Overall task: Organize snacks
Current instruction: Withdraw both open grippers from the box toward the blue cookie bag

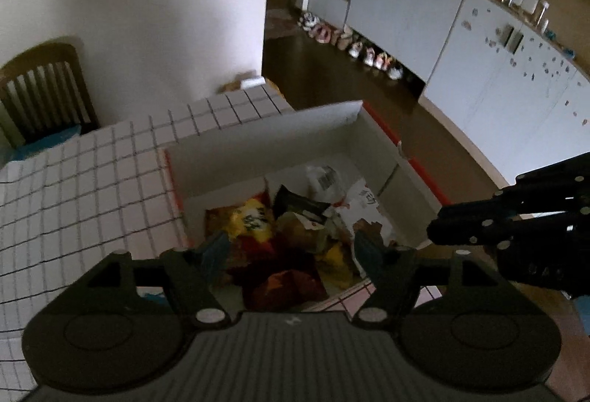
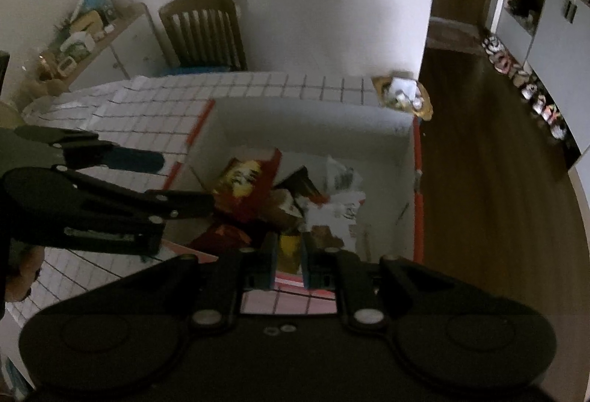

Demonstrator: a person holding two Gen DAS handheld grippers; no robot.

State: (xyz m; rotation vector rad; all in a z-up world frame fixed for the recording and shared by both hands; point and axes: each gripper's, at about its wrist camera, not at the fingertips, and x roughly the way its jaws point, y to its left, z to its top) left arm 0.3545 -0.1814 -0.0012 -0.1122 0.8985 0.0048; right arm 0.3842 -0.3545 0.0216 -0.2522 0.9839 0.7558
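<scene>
An open white cardboard box (image 1: 258, 133) with red edges stands on the checked tablecloth. It holds several snack packets: a yellow-and-red one (image 1: 252, 221), a dark one (image 1: 295, 201), a white one (image 1: 361, 203) and a dark red one (image 1: 284, 284). My left gripper (image 1: 289, 247) hovers over the near side of the box, open, with nothing between its fingers. My right gripper (image 2: 289, 254) hangs above the box's (image 2: 313, 122) near edge, shut and holding nothing; a yellow packet (image 2: 287, 247) lying below shows through the narrow gap. In the right wrist view the left gripper (image 2: 184, 182) reaches in from the left.
The table (image 1: 92, 181) ends just right of the box, with dark wood floor (image 1: 332, 81) beyond. A wooden chair (image 2: 206, 33) stands behind the table. A golden wrapper with white bits (image 2: 402, 96) lies at the far corner. Cabinets (image 1: 405, 15) and shoes (image 1: 368, 55) line the far wall.
</scene>
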